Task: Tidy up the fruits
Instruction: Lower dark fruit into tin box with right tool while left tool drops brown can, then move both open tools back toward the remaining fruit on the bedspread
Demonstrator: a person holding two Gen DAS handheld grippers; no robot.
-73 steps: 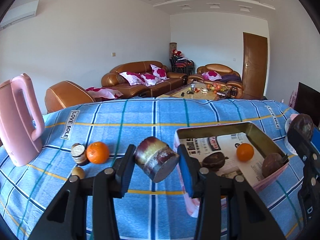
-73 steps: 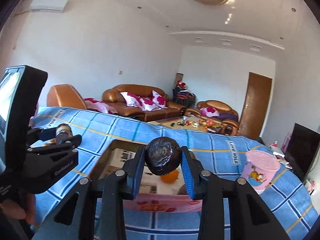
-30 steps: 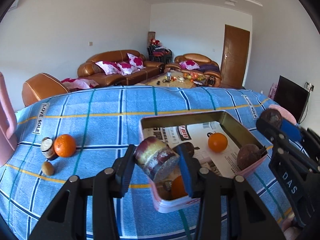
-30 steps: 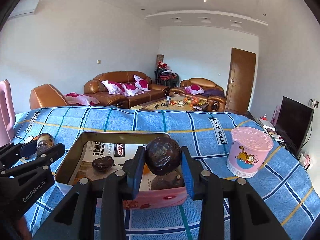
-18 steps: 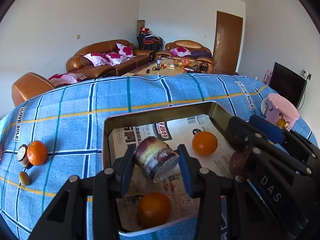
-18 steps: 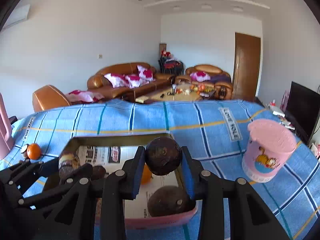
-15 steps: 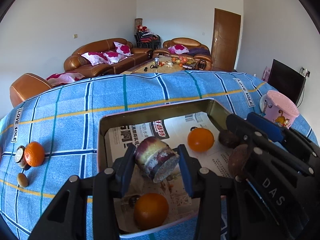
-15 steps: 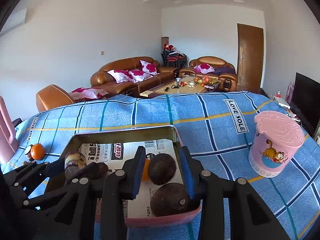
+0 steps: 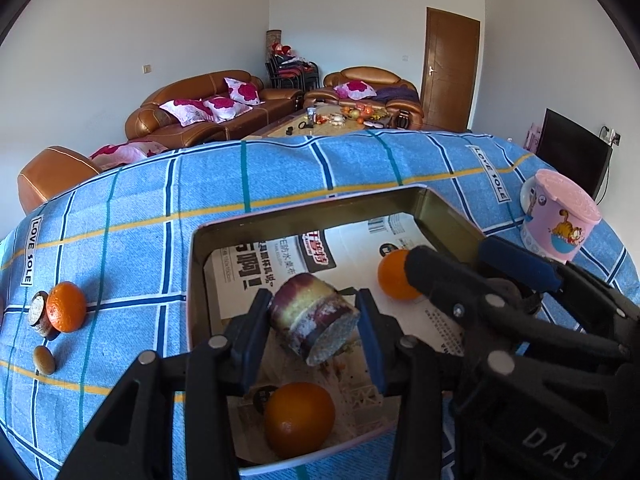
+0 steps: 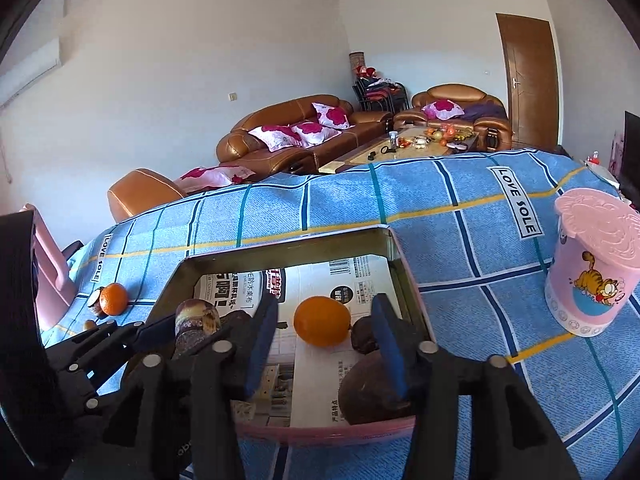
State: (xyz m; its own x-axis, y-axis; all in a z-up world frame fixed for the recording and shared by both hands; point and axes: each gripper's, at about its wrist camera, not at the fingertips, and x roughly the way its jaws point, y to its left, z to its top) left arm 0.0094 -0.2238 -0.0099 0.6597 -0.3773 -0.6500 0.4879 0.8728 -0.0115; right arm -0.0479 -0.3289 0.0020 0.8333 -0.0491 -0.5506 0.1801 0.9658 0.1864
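Note:
A metal tray (image 9: 304,216) lined with newspaper lies on the blue checked cloth. My left gripper (image 9: 312,314) hangs over its near part, shut on a short purple and yellow cut piece (image 9: 310,318). One orange (image 9: 299,420) lies below it and another orange (image 9: 394,280) sits further back. My right gripper (image 10: 326,312) is over the tray (image 10: 288,246) with its jaws opening and nothing between them. Past its fingers lie an orange (image 10: 322,320), a small dark round fruit (image 10: 363,338) and a larger dark fruit (image 10: 372,384).
A pink lidded cup (image 10: 592,272) stands right of the tray. Left of the tray, on the cloth, lie an orange (image 9: 66,312), a cut stub (image 9: 38,314) and a small brown piece (image 9: 44,360). A pink jug (image 10: 48,264) stands at the far left.
Both grippers came over the tray and tipped down. The right jaws parted, and the dark round fruit they held now lies in the tray beside the orange.

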